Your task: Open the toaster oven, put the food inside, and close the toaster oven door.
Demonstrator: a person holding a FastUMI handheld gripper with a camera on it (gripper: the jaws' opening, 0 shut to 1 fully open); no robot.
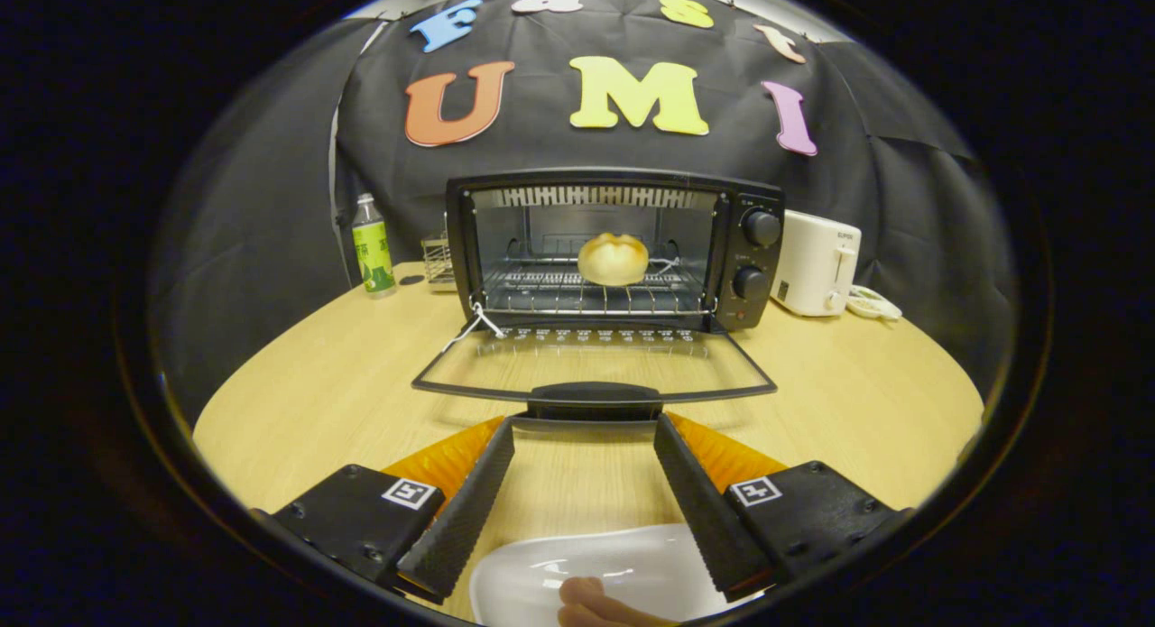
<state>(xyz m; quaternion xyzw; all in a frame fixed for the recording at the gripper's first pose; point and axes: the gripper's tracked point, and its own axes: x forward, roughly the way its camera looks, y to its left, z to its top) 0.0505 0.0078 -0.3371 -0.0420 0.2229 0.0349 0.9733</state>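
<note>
At twelve o'clock from your gripper [585,433], the toaster oven [614,248] stands with its glass door [591,361] dropped flat on the wooden table [307,383], handle just ahead of your fingertips. Your fingers are spread wide and grip nothing. A bread roll [613,258] sits on the rack inside. Between your fingers, at six o'clock, lies a white plate [623,568].

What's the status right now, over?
Gripper jaws open, empty, just short of door handle. Bun on oven rack, door down. Nothing in the way.
</note>
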